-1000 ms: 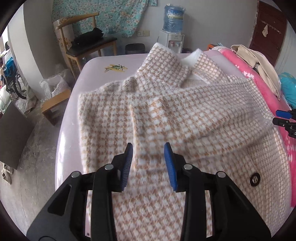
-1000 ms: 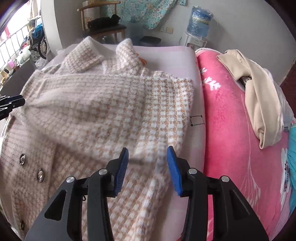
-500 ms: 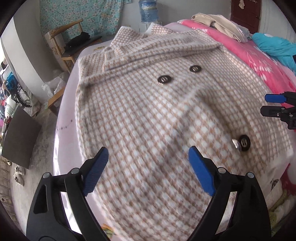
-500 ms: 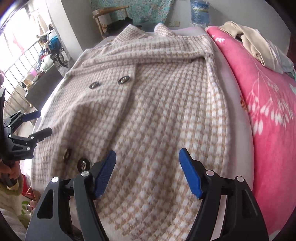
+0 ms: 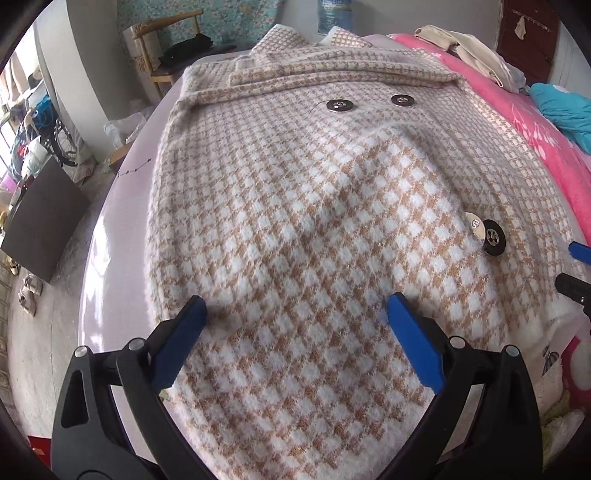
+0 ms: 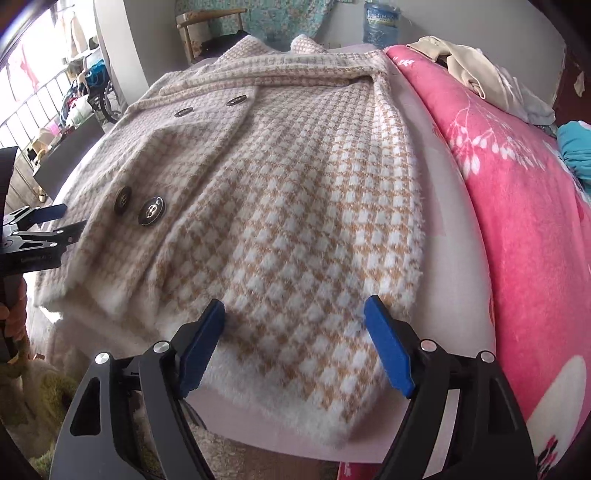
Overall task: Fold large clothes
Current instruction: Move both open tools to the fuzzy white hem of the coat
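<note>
A large tan-and-white houndstooth coat [image 5: 314, 206] lies front up on a pale pink bed [image 5: 122, 236], collar at the far end, dark buttons [image 5: 493, 236] showing. Both sleeves are folded across its upper part. My left gripper [image 5: 295, 306] hovers over the near left hem, its jaws opening wide, pads off the cloth. My right gripper [image 6: 295, 310] hangs over the near right hem of the coat [image 6: 295, 206], jaws opening too, nothing pinched between them. Each gripper shows at the edge of the other's view.
A bright pink flowered blanket [image 6: 517, 206] covers the bed's right side, with beige clothes [image 6: 469, 70] and a teal garment [image 5: 565, 110] on it. A wooden chair [image 5: 162, 55], a water bottle [image 6: 380, 22] and clutter stand beyond the bed. A dark board [image 5: 40, 225] leans at left.
Both grippers let go of the folded sleeves, pulled back from the coat's upper part to its near hem, and their jaws spread wide.
</note>
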`<action>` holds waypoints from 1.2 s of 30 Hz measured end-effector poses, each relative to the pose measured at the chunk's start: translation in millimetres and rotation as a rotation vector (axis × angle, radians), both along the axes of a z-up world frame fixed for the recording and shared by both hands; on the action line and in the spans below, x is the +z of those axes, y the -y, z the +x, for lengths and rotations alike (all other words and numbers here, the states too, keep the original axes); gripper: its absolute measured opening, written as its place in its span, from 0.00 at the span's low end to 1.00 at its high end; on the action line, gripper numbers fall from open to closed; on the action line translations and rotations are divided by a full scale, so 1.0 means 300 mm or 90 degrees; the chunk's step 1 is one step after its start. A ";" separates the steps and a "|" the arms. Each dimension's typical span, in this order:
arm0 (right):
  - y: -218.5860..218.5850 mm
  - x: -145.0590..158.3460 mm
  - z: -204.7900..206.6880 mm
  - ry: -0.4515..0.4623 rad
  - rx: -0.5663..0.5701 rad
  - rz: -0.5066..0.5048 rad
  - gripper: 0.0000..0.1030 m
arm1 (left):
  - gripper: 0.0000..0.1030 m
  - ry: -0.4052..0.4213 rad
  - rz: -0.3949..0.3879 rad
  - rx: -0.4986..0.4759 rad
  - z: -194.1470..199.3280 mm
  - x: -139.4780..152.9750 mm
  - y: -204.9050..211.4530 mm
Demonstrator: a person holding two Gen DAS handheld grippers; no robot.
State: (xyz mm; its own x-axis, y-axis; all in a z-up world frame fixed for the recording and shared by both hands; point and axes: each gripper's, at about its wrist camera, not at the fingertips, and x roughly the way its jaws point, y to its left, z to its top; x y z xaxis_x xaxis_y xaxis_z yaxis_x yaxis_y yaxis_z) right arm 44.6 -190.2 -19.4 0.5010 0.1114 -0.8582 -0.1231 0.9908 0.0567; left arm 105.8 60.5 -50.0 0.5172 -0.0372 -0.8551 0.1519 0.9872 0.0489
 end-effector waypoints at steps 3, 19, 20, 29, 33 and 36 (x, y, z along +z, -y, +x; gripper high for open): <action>0.002 0.035 -0.004 0.010 -0.009 0.022 0.74 | 0.92 -0.005 -0.015 0.014 -0.016 -0.003 -0.016; -0.132 -0.027 0.072 0.025 0.013 -0.019 0.87 | 0.92 0.029 -0.032 0.097 -0.165 0.036 -0.169; -0.130 -0.029 0.072 0.021 0.014 -0.017 0.88 | 0.92 0.032 -0.035 0.099 -0.175 0.039 -0.179; -0.133 -0.034 0.074 0.017 0.015 -0.021 0.91 | 0.60 0.004 -0.142 0.104 -0.213 0.012 -0.257; -0.135 -0.035 0.076 0.015 0.017 -0.023 0.91 | 0.53 0.011 -0.159 0.111 -0.192 0.000 -0.263; -0.134 -0.035 0.076 0.017 0.017 -0.023 0.92 | 0.50 0.015 -0.183 0.114 -0.157 -0.008 -0.273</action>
